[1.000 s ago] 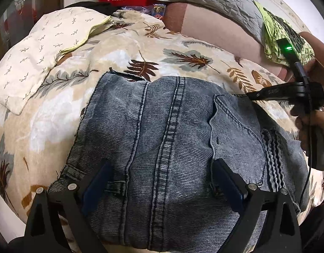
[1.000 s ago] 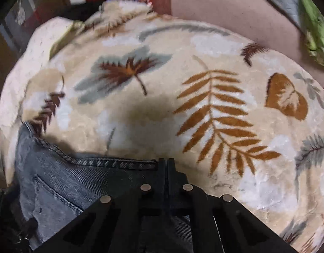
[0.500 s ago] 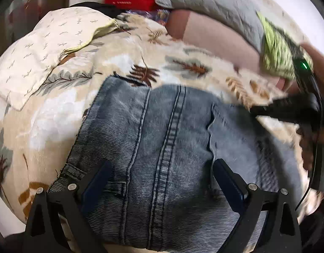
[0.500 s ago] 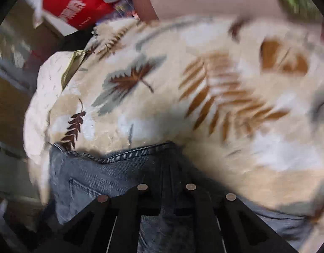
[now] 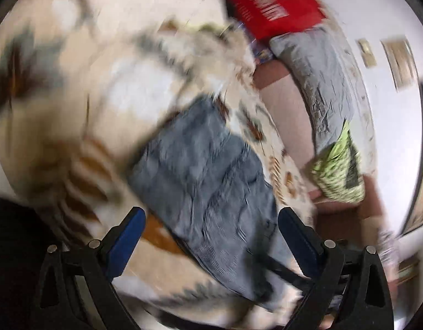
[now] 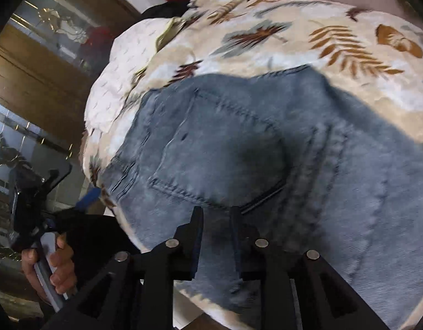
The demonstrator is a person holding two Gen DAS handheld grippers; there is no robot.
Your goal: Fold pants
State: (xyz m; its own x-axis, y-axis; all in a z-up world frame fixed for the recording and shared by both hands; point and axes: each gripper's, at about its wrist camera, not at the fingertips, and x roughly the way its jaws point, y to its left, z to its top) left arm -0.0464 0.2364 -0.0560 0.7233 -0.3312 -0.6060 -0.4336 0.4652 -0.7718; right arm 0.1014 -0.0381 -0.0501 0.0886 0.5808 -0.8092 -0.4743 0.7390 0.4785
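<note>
Folded blue denim pants [image 5: 208, 181] lie on a leaf-patterned blanket [image 5: 134, 93]; the left wrist view is motion-blurred. My left gripper [image 5: 210, 228] is open and empty, lifted above and back from the pants. In the right wrist view the pants [image 6: 239, 148] fill the middle, back pocket up. My right gripper [image 6: 215, 220] hovers over their near edge with its jaws a narrow gap apart, holding nothing. The left gripper in a hand shows at the left edge of the right wrist view [image 6: 85, 200].
A red bag [image 5: 274, 2], a grey quilted pillow [image 5: 318, 82] and a green patterned cloth [image 5: 338, 170] lie at the far side of the bed. A white patterned pillow [image 6: 120, 63] lies left of the pants. A wooden cabinet with glass [image 6: 41, 63] stands at the left.
My left gripper has swung up and away to the left, off the pants. My right gripper has let go of the pants' edge, opened slightly and pulled back.
</note>
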